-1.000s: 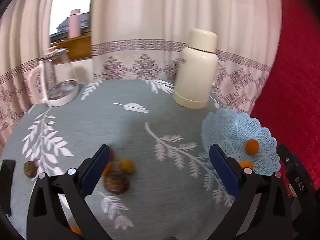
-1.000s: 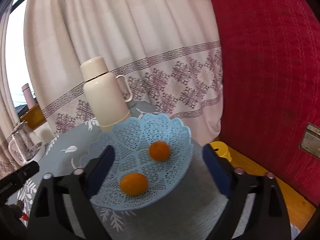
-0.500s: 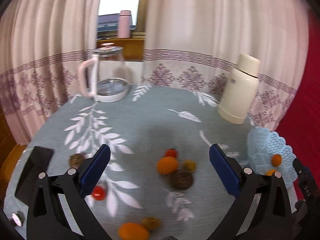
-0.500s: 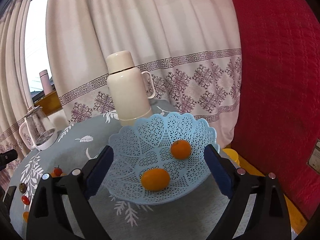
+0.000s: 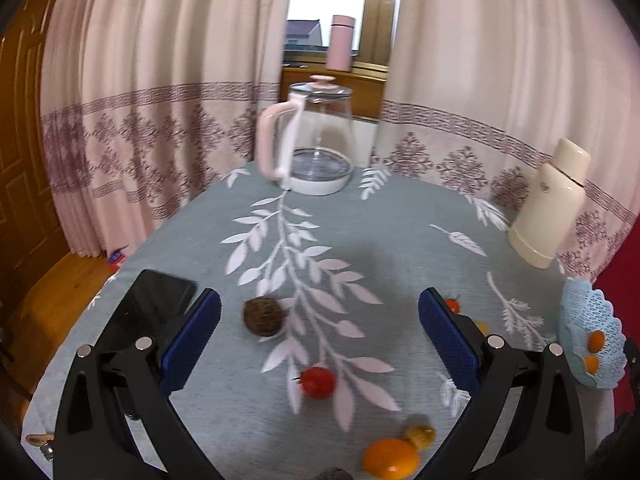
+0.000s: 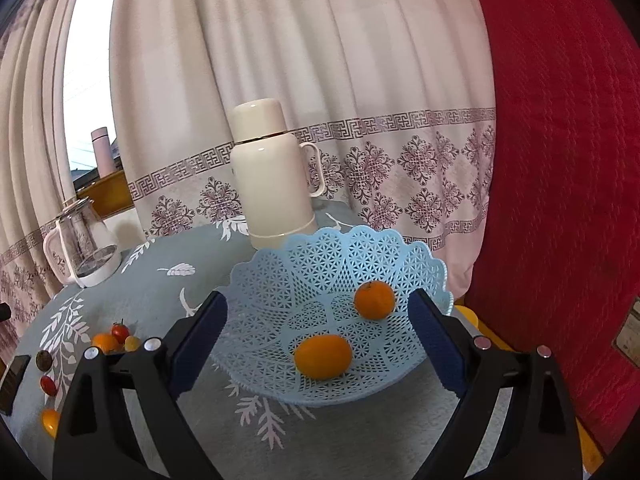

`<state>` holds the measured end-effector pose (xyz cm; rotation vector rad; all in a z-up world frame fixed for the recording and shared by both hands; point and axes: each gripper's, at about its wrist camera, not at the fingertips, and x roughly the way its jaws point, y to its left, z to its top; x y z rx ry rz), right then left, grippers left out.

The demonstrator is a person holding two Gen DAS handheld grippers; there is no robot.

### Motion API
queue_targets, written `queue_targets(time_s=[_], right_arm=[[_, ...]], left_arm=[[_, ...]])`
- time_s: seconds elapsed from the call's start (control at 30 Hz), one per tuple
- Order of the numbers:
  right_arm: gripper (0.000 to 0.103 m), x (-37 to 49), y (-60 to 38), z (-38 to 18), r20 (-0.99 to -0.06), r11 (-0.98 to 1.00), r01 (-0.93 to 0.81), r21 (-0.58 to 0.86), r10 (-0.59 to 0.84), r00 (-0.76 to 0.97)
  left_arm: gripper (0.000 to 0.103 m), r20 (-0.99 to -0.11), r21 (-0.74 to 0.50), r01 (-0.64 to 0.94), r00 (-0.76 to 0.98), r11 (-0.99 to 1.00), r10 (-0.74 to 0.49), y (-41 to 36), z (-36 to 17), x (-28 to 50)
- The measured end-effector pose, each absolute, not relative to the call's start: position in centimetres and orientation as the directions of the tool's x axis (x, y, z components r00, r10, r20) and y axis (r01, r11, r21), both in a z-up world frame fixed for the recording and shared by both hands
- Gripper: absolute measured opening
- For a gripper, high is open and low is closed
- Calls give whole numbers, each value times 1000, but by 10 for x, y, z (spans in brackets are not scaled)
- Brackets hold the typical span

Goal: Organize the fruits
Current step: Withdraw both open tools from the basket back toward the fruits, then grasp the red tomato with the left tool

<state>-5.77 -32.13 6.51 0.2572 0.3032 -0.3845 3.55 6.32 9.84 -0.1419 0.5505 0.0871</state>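
Observation:
My left gripper [image 5: 320, 336] is open and empty above the table. Between its fingers lie a brown passion fruit [image 5: 262, 316] and a red cherry tomato [image 5: 318, 382]. An orange [image 5: 391, 458] and a small yellow fruit [image 5: 419, 435] lie nearer the bottom edge. My right gripper [image 6: 318, 336] is open and empty over the blue lattice basket [image 6: 280, 276], which holds a round orange [image 6: 374, 299] and an oval orange [image 6: 323, 357]. The basket also shows at the right of the left wrist view [image 5: 576, 312]. More loose fruit [image 6: 108, 340] lies left of the basket.
A glass kettle [image 5: 316, 140] stands at the table's far side and a cream thermos [image 6: 272, 176] behind the basket. A black phone [image 5: 152, 304] lies by the left finger. Curtains hang behind; a red cloth surface [image 6: 560, 160] is on the right.
The left gripper has swung left across the table, so the passion fruit and red tomato now sit between its fingers. The right gripper has drawn back slightly from the basket.

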Motion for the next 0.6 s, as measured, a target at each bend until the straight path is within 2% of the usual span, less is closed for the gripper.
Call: queue_targets(time_s=[0.3,0.6], right_arm=[[91,-54,-316,64,-349,913,372,167,-298,888],[91,-49,-308,63,-361,932,338,133,-272,892]], left_arm=[[100,-594,-104,-144,802,984,54,73,63,39],[100,-654,-132,-103,757,986,-9,65,29,55]])
